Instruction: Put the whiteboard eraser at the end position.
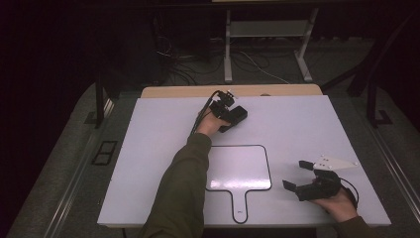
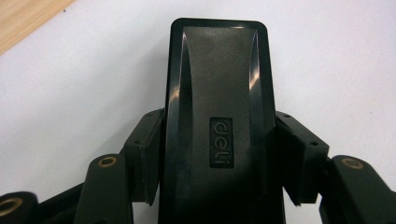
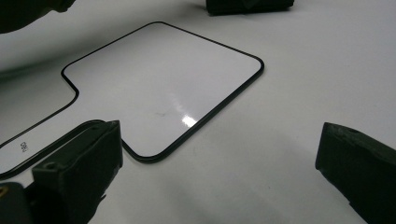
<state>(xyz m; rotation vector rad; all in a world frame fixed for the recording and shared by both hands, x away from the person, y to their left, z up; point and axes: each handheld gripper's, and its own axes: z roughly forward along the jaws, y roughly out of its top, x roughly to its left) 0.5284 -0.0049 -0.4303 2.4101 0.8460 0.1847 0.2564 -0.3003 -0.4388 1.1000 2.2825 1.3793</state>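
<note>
While the right gripper [image 1: 296, 175] gapes empty, left gripper [image 2: 219, 158] fingers clamp the eraser [image 2: 217, 116] lengthwise, pointing away.

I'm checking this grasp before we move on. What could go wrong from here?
1. The left gripper clamps the black plastic whiteboard eraser near one end only; its long free end could tip or twist when lifted.
2. The eraser lies close to the white table's far edge; a push forward might send it off.
3. The right gripper, jaws open, rests beside the handled white board with a black rim; a swing could knock it askew.
</note>
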